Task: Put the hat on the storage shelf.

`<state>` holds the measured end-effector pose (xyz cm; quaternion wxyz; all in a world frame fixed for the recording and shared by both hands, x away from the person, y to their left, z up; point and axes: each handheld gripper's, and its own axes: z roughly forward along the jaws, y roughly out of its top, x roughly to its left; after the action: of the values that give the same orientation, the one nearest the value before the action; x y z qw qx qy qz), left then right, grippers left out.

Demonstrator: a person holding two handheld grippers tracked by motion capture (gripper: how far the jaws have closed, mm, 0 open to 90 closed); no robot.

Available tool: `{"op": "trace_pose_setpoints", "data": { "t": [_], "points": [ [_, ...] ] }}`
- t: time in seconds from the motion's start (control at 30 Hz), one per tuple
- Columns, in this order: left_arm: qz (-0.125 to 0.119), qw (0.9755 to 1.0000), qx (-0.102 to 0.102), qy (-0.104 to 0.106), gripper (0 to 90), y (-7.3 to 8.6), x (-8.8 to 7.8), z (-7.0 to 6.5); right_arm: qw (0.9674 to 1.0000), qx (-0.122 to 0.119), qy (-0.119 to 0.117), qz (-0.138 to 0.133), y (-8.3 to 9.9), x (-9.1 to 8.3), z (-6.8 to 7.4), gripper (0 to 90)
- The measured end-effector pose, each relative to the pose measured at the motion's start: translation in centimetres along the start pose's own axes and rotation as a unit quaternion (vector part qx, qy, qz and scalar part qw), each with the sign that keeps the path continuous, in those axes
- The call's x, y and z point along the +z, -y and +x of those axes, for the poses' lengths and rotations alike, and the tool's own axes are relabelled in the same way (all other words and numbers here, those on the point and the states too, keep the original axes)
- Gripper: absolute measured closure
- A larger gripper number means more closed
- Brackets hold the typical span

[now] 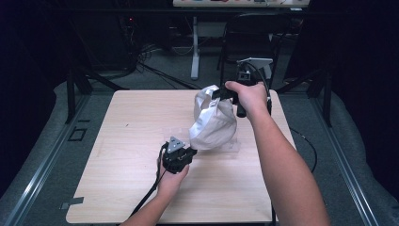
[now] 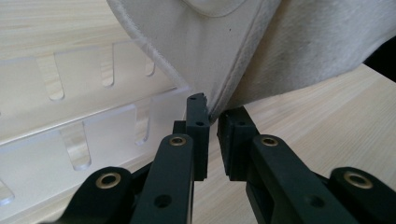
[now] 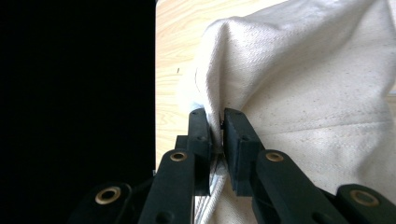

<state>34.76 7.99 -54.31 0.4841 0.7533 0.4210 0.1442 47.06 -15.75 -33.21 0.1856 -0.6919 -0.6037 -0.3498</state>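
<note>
A cream cloth bag (image 1: 214, 121) hangs stretched above the middle of the pale wooden bench (image 1: 122, 141), held at two ends. In the high view the right hand-held gripper (image 1: 226, 94) grips the bag's upper edge at about 1 o'clock from the bench's centre, lifted clear of the surface, with the person's right hand (image 1: 249, 96) wrapped round its handle. The left hand-held gripper (image 1: 192, 151) meets the bag's lower tip at about 6 o'clock from the bag, the left hand (image 1: 170, 178) beneath it.

The right gripper view shows what the high view cannot: the jaws nearly closed, pinching a gathered fold of the cloth (image 3: 299, 84), with cord strands (image 3: 212, 196) running down between them.

The left gripper view shows its jaws close together with a narrow gap, the bag's stitched bottom corner (image 2: 219, 105) nipped at their very tips. It also makes plain a clear plastic tray (image 2: 70, 121) with slotted walls lying on the bench at 9 o'clock of the jaws, under the bag; from above this is just a faint outline (image 1: 230, 147).
</note>
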Motion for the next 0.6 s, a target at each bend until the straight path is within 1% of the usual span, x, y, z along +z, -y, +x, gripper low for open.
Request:
{"op": "trace_pose_setpoints", "data": {
  "t": [0.07, 0.1, 0.13, 0.17, 0.23, 0.27, 0.3, 0.33, 0.37, 0.4, 0.43, 0.47, 0.53, 0.57, 0.6],
  "points": [
    [-0.002, 1.0, -0.003, 0.0, 83.7, 0.1, 0.0, 0.1, 1.0, -0.001, 0.003, 0.002, 0.0, 0.3, -0.1, 81.7],
    [0.0, 1.0, -0.002, 0.003, 83.7, 0.2, 0.0, 0.2, 1.0, -0.004, 0.004, 0.006, 0.0, 0.3, -0.1, 81.7],
    [0.001, 1.0, -0.002, 0.004, 83.8, 0.2, 0.0, 0.3, 0.9999, 0.001, 0.009, 0.011, 0.0, 0.4, -0.1, 81.7],
    [-0.003, 1.0, -0.004, 0.001, 83.9, 0.3, 0.0, 0.2, 0.9999, -0.003, 0.01, 0.01, 0.0, 0.5, -0.1, 81.7],
    [-0.003, 1.0, -0.003, 0.001, 84.2, 0.4, 0.1, 0.2, 0.9999, -0.003, 0.011, 0.012, 0.0, 0.6, -0.1, 81.7],
    [-0.001, 1.0, -0.005, 0.005, 84.3, 0.5, 0.1, 0.3, 0.9998, -0.011, 0.012, 0.009, 0.0, 0.7, -0.2, 81.7],
    [0.002, 0.9999, -0.01, 0.011, 84.4, 0.5, 0.1, 0.5, 0.9998, -0.01, 0.012, 0.011, 0.0, 0.8, -0.2, 81.7],
    [-0.001, 0.9998, -0.016, 0.012, 84.4, 0.6, 0.2, 0.6, 0.9998, -0.01, 0.013, 0.01, 0.1, 0.9, -0.2, 81.7],
    [0.008, 0.9997, -0.018, 0.015, 84.4, 0.6, 0.0, 0.7, 0.9998, -0.001, 0.015, 0.009, 0.1, 0.9, -0.1, 81.7],
    [0.008, 0.9996, -0.021, 0.018, 84.4, 0.7, 0.0, 0.8, 0.9998, -0.005, 0.016, 0.013, 0.1, 1.0, -0.2, 81.7],
    [0.001, 0.9995, -0.025, 0.018, 84.5, 0.8, 0.1, 0.9, 0.9998, -0.002, 0.016, 0.011, 0.2, 1.2, -0.2, 81.7],
    [0.003, 0.9995, -0.026, 0.016, 84.5, 0.8, 0.1, 0.9, 0.9998, -0.004, 0.016, 0.014, 0.2, 1.2, -0.3, 81.8],
    [0.02, 0.9995, -0.019, 0.015, 84.4, 1.0, 0.3, 1.0, 0.9997, -0.001, 0.021, 0.012, 0.2, 1.4, -0.3, 81.8],
    [0.023, 0.9995, -0.019, 0.01, 84.3, 1.2, 0.5, 1.0, 0.9995, -0.007, 0.025, 0.016, 0.2, 1.4, -0.3, 81.8],
    [0.018, 0.9996, -0.02, 0.01, 84.2, 1.5, 0.7, 1.0, 0.9995, -0.007, 0.026, 0.016, 0.2, 1.5, -0.4, 81.8]
  ]
}}
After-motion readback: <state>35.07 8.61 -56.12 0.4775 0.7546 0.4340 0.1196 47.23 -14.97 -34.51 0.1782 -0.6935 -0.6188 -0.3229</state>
